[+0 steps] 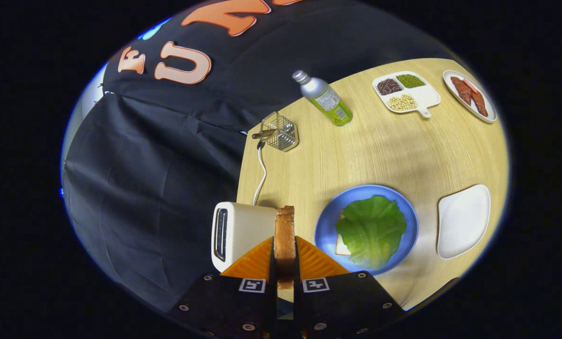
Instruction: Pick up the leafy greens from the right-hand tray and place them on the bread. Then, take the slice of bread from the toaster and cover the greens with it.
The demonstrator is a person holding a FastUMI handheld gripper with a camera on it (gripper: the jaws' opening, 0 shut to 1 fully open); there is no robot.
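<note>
One step looks done: the greens (371, 229) lie on the bread (341, 246) on the blue plate (328, 226). The tongs (285, 263) are clamped on the toast slice (285, 235), held upright beside the toaster (240, 233). Covering the greens remains.

The lettuce leaf (371, 230) hides most of the bread (341, 246) beneath it.

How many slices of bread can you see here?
2: one slice clamped upright between the gripper jaws beside the toaster; another on the blue plate, mostly hidden under the lettuce leaf.
</note>
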